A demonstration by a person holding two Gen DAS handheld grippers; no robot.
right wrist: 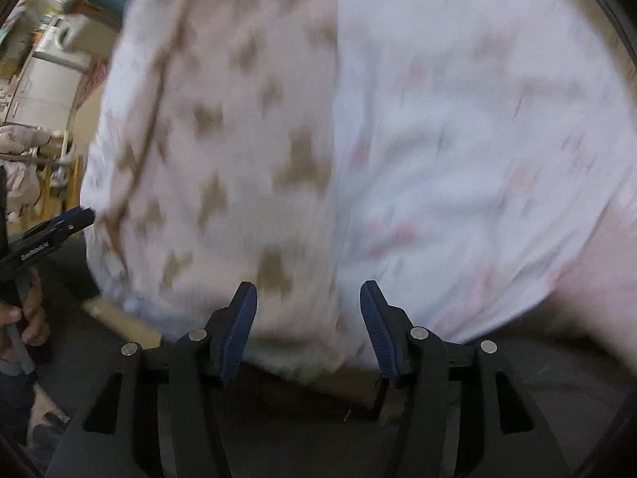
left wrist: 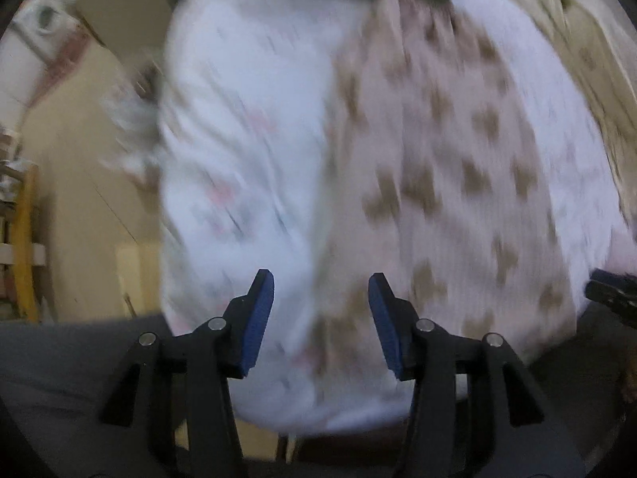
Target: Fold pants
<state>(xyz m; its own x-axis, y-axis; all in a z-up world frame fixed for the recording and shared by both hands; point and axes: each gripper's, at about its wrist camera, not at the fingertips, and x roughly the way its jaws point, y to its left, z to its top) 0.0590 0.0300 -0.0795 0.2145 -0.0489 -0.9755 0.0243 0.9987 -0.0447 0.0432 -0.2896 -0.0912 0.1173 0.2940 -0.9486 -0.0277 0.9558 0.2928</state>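
Folding looks barely begun: the pants (left wrist: 418, 159) lie as a long strip on the sheet (left wrist: 239, 119). Left tool (left wrist: 321, 318) and right tool (right wrist: 308, 326) gape wide near the pants' end, gripping nothing.

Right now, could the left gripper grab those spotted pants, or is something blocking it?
Probably yes. The left gripper is open and empty, with the spotted pants lying flat on the white sheet just ahead of its fingers. Nothing sits between them, though the picture is blurred.
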